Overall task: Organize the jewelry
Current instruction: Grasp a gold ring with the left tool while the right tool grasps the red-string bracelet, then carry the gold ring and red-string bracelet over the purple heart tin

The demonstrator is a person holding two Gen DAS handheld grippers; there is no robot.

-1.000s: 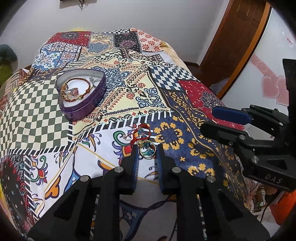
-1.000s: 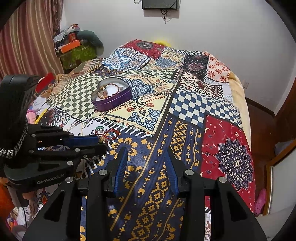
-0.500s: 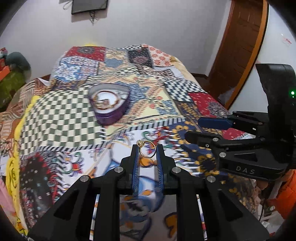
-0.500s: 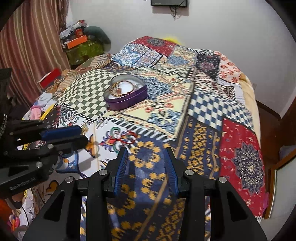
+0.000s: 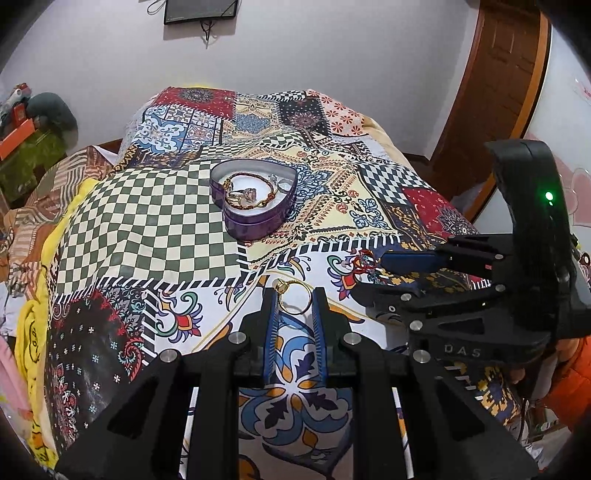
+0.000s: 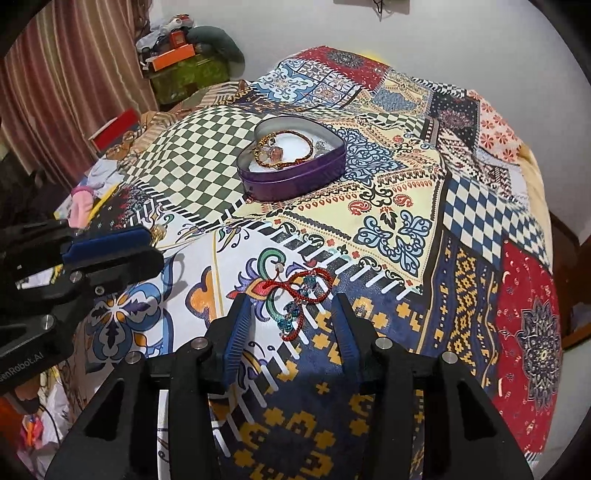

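My left gripper (image 5: 294, 299) is shut on a thin gold ring (image 5: 293, 301), held just above the patchwork bedspread (image 5: 147, 229). A purple heart-shaped tin (image 5: 255, 195) lies farther back with a braided bracelet and rings inside. In the right wrist view, a red string bracelet with blue beads (image 6: 299, 295) lies on the bedspread between the fingertips of my right gripper (image 6: 291, 302). That gripper's jaws are opening and its pads do not press on the bracelet. The left gripper (image 6: 140, 243) shows at the left with the gold ring (image 6: 159, 232) at its tip. The tin (image 6: 291, 158) lies beyond.
The bed fills both views, and its right edge drops toward a wooden door (image 5: 498, 92). Boxes and clutter (image 6: 177, 48) stand by a striped curtain (image 6: 66, 85) at the far left. A screen (image 5: 201, 11) hangs on the back wall.
The left gripper has lifted the gold ring off the bedspread, away from the red bracelet. The right gripper has come down over the red bracelet, and its jaws have widened.
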